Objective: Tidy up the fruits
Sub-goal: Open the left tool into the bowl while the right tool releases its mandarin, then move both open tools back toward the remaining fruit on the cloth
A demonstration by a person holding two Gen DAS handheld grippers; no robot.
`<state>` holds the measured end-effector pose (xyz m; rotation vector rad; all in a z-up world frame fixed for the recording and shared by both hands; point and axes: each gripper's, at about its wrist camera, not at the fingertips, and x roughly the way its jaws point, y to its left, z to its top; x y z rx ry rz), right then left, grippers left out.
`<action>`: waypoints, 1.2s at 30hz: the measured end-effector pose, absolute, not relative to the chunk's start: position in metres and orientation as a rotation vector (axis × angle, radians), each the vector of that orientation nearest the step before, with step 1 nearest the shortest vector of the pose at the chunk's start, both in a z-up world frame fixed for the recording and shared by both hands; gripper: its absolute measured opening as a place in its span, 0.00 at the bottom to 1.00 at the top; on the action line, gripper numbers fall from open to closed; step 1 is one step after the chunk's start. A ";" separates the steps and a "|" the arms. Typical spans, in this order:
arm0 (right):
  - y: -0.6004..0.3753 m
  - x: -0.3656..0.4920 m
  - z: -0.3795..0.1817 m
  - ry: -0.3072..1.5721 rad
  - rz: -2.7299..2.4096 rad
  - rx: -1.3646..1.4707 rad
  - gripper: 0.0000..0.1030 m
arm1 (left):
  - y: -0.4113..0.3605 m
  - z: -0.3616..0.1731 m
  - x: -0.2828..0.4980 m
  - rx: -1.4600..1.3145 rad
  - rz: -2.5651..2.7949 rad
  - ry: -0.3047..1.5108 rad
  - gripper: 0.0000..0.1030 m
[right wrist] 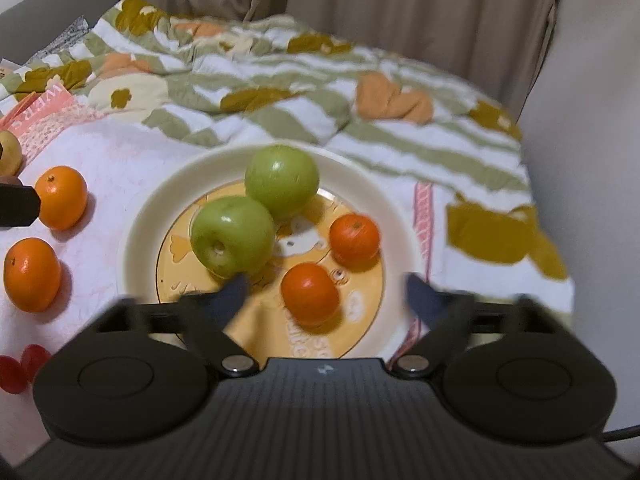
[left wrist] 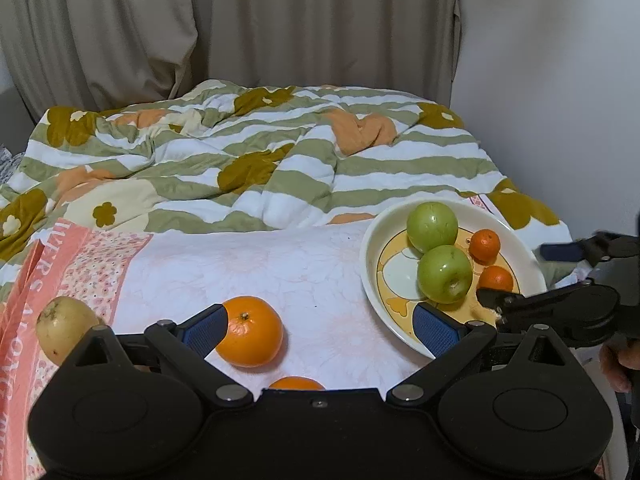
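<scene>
Apples (right wrist: 256, 216) and tangerines (right wrist: 332, 264) on plate (right wrist: 400, 216) — oranges (right wrist: 48, 236) left.

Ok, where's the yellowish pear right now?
In the left wrist view, the yellowish pear lies on the pink-bordered sheet at far left, beside the left tool, left of the nearest loose orange mandarin.

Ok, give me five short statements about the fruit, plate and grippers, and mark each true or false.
1. Two green apples lie on the plate. True.
2. Three oranges lie on the plate. False: two small oranges do.
3. The left gripper grips an orange. False: it is open, empty.
4. Two oranges lie on the bedsheet beside the plate. True.
5. The right gripper is open above the plate. True.
</scene>
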<state>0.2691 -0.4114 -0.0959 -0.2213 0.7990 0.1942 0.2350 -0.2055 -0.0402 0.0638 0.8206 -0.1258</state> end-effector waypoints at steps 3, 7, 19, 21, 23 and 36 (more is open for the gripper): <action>-0.415 0.261 -0.088 0.778 0.196 -0.220 1.00 | -0.204 -0.036 0.230 0.058 -0.116 0.812 0.98; -0.421 0.251 -0.075 0.772 0.191 -0.195 1.00 | -0.204 -0.026 0.219 0.054 -0.106 0.788 0.98; -0.425 0.186 -0.015 0.711 0.182 -0.122 1.00 | -0.205 0.014 0.161 0.057 -0.082 0.684 0.98; -0.426 0.175 -0.005 0.696 0.177 -0.110 1.00 | -0.204 0.021 0.152 0.054 -0.073 0.668 0.98; -0.426 0.165 0.003 0.687 0.179 -0.098 1.00 | -0.201 0.029 0.143 0.050 -0.065 0.655 0.98; -0.410 0.111 0.027 0.676 0.123 -0.034 1.00 | -0.147 0.043 0.094 0.089 -0.011 0.601 0.99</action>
